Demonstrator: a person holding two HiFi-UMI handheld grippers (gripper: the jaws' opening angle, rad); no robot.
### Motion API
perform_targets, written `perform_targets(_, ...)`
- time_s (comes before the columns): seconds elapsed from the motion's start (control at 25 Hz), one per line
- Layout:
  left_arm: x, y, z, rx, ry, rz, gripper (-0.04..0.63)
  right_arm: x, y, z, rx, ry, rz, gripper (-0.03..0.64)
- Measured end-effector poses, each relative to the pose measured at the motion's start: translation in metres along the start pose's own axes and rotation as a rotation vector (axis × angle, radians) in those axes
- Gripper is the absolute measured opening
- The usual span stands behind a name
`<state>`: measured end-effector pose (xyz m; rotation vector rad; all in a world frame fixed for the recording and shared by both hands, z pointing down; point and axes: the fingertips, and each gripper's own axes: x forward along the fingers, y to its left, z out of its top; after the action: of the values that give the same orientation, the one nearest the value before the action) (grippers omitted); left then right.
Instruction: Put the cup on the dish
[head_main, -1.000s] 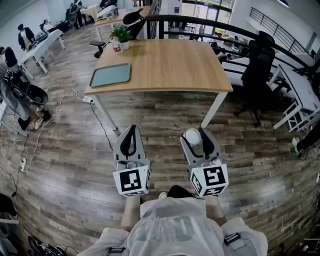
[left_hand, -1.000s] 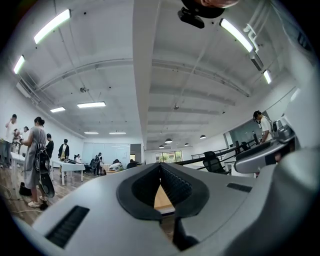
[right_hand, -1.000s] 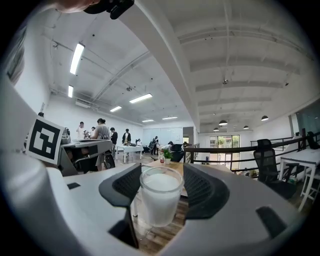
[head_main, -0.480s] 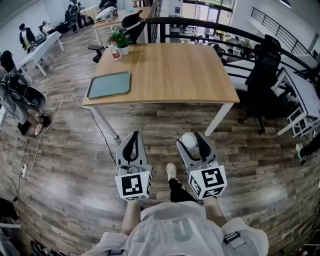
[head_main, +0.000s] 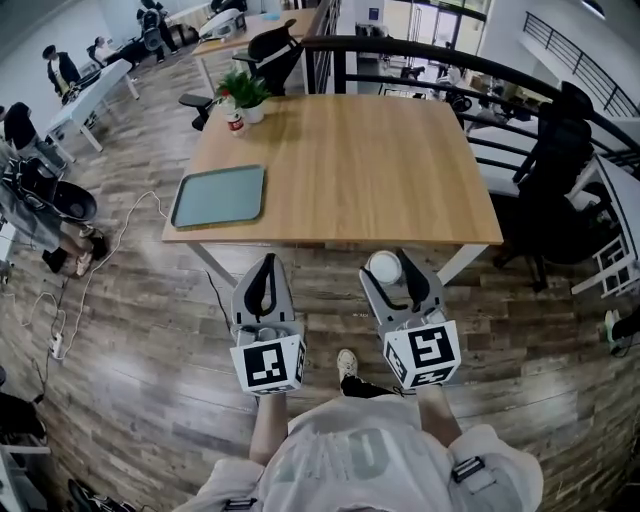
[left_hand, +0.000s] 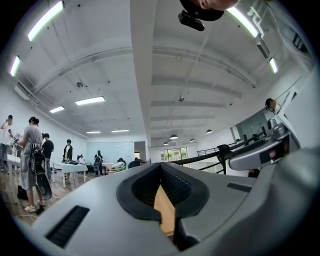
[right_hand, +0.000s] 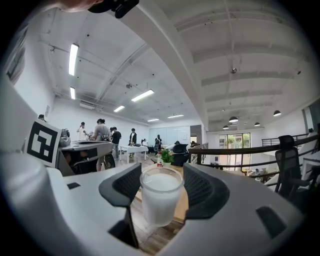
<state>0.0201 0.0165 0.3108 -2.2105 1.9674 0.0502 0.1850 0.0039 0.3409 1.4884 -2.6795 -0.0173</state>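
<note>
While the person stands on the dark wood-plank floor, short of the large light-wood rectangular table at 12 o'clock, the task looks roughly half done: the cup is picked up but not delivered. On the table, near its front-left corner, lies the flat grey-green rectangular dish, bare on top, at about 10 o'clock from the two claws. A small green potted plant stands well beyond it, at the table's far-left corner.

The left claw hangs over the floor with its dark ribbed jaws together and nothing between them. The right claw, at 3 o'clock of the left one, is clamped on the small frosted white plastic cup, which stands upright between the two pads, its rim showing just over the table's near edge in the head view.

What is left, as I judge it, is to close in on the table, carry the cup across to the dish, set it down upright there and let go.
</note>
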Motion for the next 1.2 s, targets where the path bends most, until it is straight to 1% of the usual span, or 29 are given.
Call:
perform_targets(0.16,0.033,0.009,-0.001,-0.004,-0.003,0.045,0.009,0.032,-0.021,0.007,-0.011,-0.004,0.035,0.268)
perform_targets(0.36,0.074,0.019,0.003,0.015,-0.02,0.082,0.009,0.074,-0.038,0.014,-0.018,-0.022,0.083,0.268)
perform_targets(0.56,0.094,0.022,-0.004,0.018,-0.004,0.083,0.009,0.102,-0.038,0.015,-0.024,-0.023,0.124,0.268)
perform_targets(0.68,0.097,0.025,-0.008,0.02,0.028,0.097,0.009,0.113,-0.036,0.016,-0.028,-0.022,0.148,0.268)
perform_targets(0.76,0.106,0.032,-0.013,0.018,0.035,0.103,0.009,0.127,-0.035,0.016,-0.025,-0.018,0.159,0.268)
perform_targets(0.88,0.125,0.047,-0.021,0.016,0.028,0.103,0.011,0.15,-0.03,0.016,-0.025,-0.011,0.181,0.268)
perform_targets(1.0,0.146,0.067,-0.021,0.016,0.009,0.112,0.009,0.176,-0.025,0.021,-0.041,-0.017,0.196,0.268)
perform_targets(1.2,0.183,0.116,-0.019,0.015,-0.014,0.139,0.009,0.24,-0.013,0.034,-0.067,-0.031,0.205,0.268)
